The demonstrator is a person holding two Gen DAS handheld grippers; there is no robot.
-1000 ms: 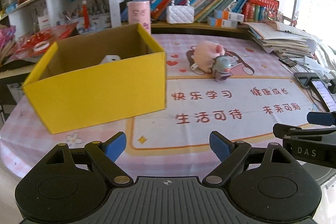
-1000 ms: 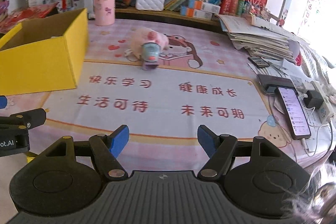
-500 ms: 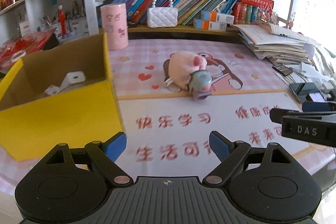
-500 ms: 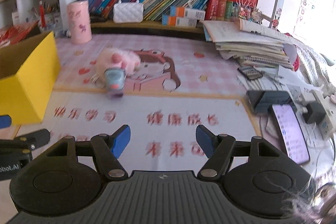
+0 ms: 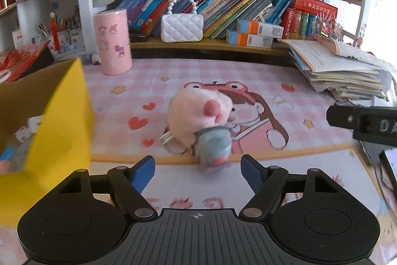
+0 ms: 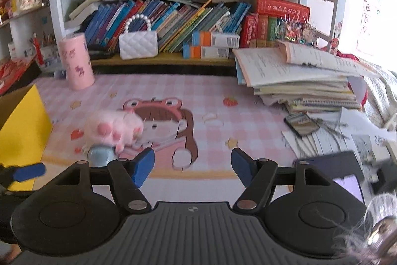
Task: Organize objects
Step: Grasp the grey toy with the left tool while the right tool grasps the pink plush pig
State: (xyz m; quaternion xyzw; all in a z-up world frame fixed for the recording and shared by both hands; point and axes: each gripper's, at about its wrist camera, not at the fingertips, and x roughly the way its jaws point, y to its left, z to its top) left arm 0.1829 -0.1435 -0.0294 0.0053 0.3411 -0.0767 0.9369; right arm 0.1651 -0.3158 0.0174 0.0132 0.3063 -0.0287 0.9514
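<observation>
A pink plush paw (image 5: 198, 113) lies on the pink desk mat, with a grey-blue round toy (image 5: 213, 148) against its near side. My left gripper (image 5: 197, 173) is open and empty, its blue tips just short of the grey toy. The yellow cardboard box (image 5: 62, 121) stands at the left with small white things inside. In the right wrist view the paw (image 6: 114, 128) and the grey toy (image 6: 100, 154) lie left of my right gripper (image 6: 192, 165), which is open and empty over the mat. The box edge (image 6: 22, 126) shows at far left.
A pink cylinder (image 5: 113, 41) and a white quilted handbag (image 5: 182, 26) stand at the back below a bookshelf. A stack of papers and notebooks (image 6: 305, 81) fills the right side, with a phone (image 6: 301, 124) and a tablet (image 6: 345, 175) nearer.
Both grippers have moved forward over the mat toward the plush paw and the shelf. The box has slid to the left edge of both views. Both stay open.
</observation>
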